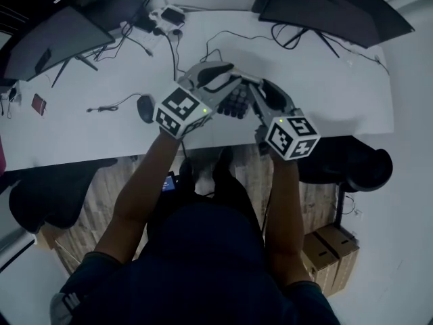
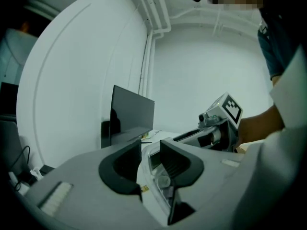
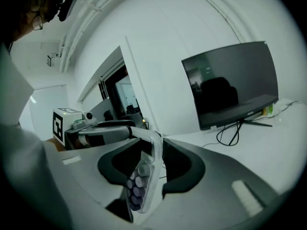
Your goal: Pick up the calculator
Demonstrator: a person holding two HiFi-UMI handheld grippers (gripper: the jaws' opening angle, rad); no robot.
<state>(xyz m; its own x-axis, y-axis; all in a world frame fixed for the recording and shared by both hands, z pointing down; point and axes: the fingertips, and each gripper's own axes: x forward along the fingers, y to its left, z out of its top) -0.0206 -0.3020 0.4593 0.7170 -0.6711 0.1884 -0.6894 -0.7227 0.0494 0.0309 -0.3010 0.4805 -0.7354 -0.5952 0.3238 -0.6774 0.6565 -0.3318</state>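
Observation:
The calculator (image 1: 235,101), dark-keyed with a pale frame, hangs in the air above the front edge of the white desk (image 1: 325,80), held from both sides. My left gripper (image 1: 224,80) grips its left end and my right gripper (image 1: 261,92) grips its right end. In the left gripper view the calculator's display end (image 2: 156,169) sits edge-on between the left gripper's (image 2: 151,150) jaws, with the right gripper (image 2: 216,128) beyond it. In the right gripper view its rows of purple keys (image 3: 136,188) show between the right gripper's (image 3: 153,145) jaws, with the left gripper (image 3: 96,128) opposite.
Two dark monitors (image 1: 54,36) (image 1: 331,5) stand at the desk's back corners, with cables trailing between them. A black mouse (image 1: 145,108) lies left of the grippers. A power strip (image 1: 166,15) sits at the back. A black chair (image 1: 358,164) and cardboard boxes (image 1: 331,249) are on the right.

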